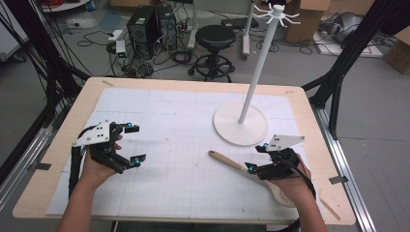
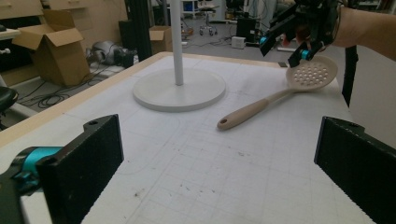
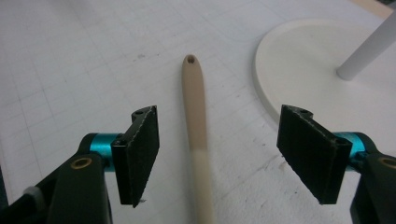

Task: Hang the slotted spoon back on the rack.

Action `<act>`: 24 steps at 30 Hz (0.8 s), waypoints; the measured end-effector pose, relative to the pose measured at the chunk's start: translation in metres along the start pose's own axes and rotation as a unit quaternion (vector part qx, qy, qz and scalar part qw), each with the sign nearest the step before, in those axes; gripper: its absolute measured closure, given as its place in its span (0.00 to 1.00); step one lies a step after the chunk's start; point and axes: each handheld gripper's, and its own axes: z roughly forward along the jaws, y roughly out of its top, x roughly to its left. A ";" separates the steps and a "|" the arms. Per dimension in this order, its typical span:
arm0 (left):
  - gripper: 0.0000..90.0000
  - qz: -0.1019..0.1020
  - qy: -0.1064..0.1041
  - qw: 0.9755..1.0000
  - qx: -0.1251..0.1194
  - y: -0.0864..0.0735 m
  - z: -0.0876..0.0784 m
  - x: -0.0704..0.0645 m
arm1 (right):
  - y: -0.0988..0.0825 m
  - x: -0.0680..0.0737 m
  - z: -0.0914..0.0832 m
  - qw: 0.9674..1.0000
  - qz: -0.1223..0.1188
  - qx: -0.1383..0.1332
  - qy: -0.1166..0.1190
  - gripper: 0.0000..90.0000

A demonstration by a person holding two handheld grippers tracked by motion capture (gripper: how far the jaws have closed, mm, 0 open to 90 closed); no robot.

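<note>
A beige slotted spoon with a long tan handle point(image 1: 237, 166) lies flat on the white gridded mat point(image 1: 179, 140) that covers the light wooden table point(image 1: 63, 140), near the table's right front. Its handle end, pierced by a small hole, points toward the middle of the mat, and its round head lies under the person's right hand point(image 1: 292, 186).

The right gripper point(image 1: 257, 157) hovers over the handle with its jaws wide apart. In the right gripper view the handle point(image 3: 196, 126) runs up the middle of the gap between the two black jaws, touching neither, and its holed tip lies beyond them. Whether the jaws reach down to the mat cannot be told.

The left gripper point(image 1: 134, 143) is held well apart from the spoon, over the left of the mat, its jaws also spread wide with nothing between them.

The left gripper view shows what the high view hides: the spoon's perforated round head point(image 2: 312, 74), lying on the mat just below the right gripper point(image 2: 285, 44). The right gripper view shows the round white base point(image 3: 317, 74) of the white hook stand point(image 1: 263, 63) just beside the handle, apart from it. The high view shows the stand's hooked top and, on the floor beyond the table, a black round stool point(image 1: 215, 41).
</note>
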 end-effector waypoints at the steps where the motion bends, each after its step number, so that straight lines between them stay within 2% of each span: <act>1: 0.02 0.000 0.000 1.000 0.000 0.000 0.000 0.000 | 0.000 0.000 0.000 1.000 0.000 0.000 0.000 0.32; 2: 0.02 0.001 -0.002 1.000 0.002 0.000 0.001 0.000 | -0.001 0.000 0.006 1.000 0.004 0.016 -0.005 0.32; 4: 0.02 0.002 -0.006 1.000 0.006 -0.001 0.002 0.000 | -0.004 0.000 0.012 0.999 0.010 0.032 -0.010 0.32; 5: 0.02 0.002 -0.006 1.000 0.006 -0.001 0.002 0.000 | -0.004 0.000 0.012 0.999 0.010 0.032 -0.010 0.32; 8: 0.02 0.001 -0.006 1.000 0.009 -0.002 0.003 0.001 | -0.008 0.001 0.026 0.998 0.018 0.066 -0.003 0.32; 9: 0.02 0.001 -0.006 1.000 0.009 -0.002 0.003 0.001 | -0.008 0.001 0.026 0.998 0.018 0.066 -0.003 0.32; 11: 0.02 -0.001 -0.005 1.000 0.009 -0.002 0.003 0.001 | -0.010 0.003 0.034 0.996 0.017 0.088 0.000 0.32; 12: 0.02 0.000 -0.005 1.000 0.009 -0.002 0.003 0.001 | -0.012 0.005 0.042 0.994 0.015 0.109 0.001 0.34; 13: 0.02 0.000 -0.005 1.000 0.009 -0.002 0.003 0.001 | -0.012 0.005 0.042 0.994 0.015 0.109 0.001 0.34; 14: 0.02 0.000 -0.005 1.000 0.011 -0.002 0.003 0.001 | -0.013 0.007 0.049 0.992 0.010 0.125 0.000 0.36; 15: 0.02 0.000 -0.005 1.000 0.011 -0.002 0.003 0.001 | -0.013 0.007 0.049 0.992 0.010 0.125 0.000 0.36; 17: 0.02 -0.001 -0.005 1.000 0.012 -0.002 0.003 0.000 | -0.014 0.008 0.054 0.990 0.011 0.141 -0.001 0.38; 18: 0.02 -0.002 -0.005 1.000 0.011 -0.003 0.003 0.000 | -0.015 0.008 0.059 0.987 0.013 0.158 -0.004 0.43; 19: 0.02 -0.001 -0.005 1.000 0.012 -0.003 0.003 0.000 | -0.015 0.008 0.059 0.987 0.013 0.158 -0.004 0.43; 21: 0.02 0.000 -0.005 1.000 0.012 -0.003 0.003 0.000 | -0.015 0.009 0.062 0.985 0.021 0.171 0.006 0.51; 23: 0.02 -0.001 -0.005 1.000 0.013 -0.003 0.003 0.000 | -0.014 0.009 0.062 0.985 0.018 0.172 0.009 0.55; 24: 0.02 -0.002 -0.005 1.000 0.014 -0.004 0.004 0.000 | -0.013 0.010 0.061 0.984 0.021 0.176 0.012 0.60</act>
